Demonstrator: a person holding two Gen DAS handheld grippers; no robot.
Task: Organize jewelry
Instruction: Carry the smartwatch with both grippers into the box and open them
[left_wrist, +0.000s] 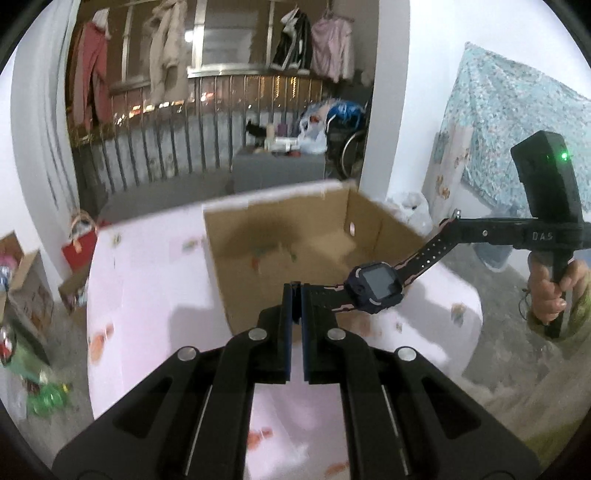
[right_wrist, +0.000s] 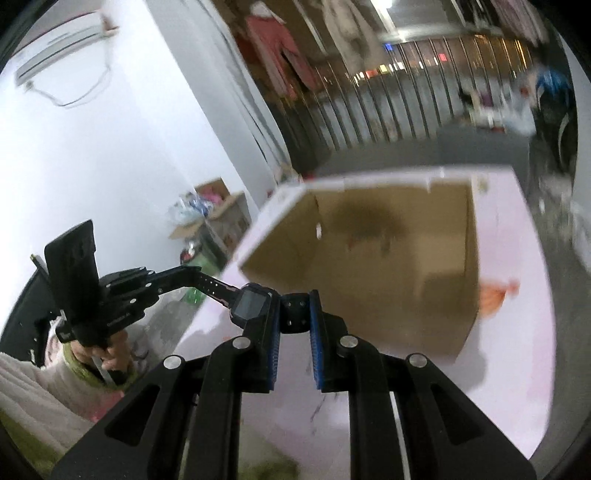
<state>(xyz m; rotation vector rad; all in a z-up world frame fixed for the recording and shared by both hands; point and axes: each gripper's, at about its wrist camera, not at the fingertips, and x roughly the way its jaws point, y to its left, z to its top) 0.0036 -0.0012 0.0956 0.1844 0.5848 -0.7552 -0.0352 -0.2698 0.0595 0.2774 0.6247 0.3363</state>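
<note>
Hanging in mid-air above the cardboard box (left_wrist: 280, 236), a watch (left_wrist: 375, 286) stretches from nine to three o'clock, each strap end pinched by the left claw (left_wrist: 296, 291) and the right claw (left_wrist: 452, 221).

A: What does each hand-held gripper look like?
B: The left hand-held gripper (left_wrist: 296, 291) is matte black, with blue pads (left_wrist: 305, 325) and round silver pins on its linkages.
A: And the right hand-held gripper (right_wrist: 295, 306)?
B: Identical; its housing shows a green light and "DAS". Bare skin, green-yellow cuffs.
</note>
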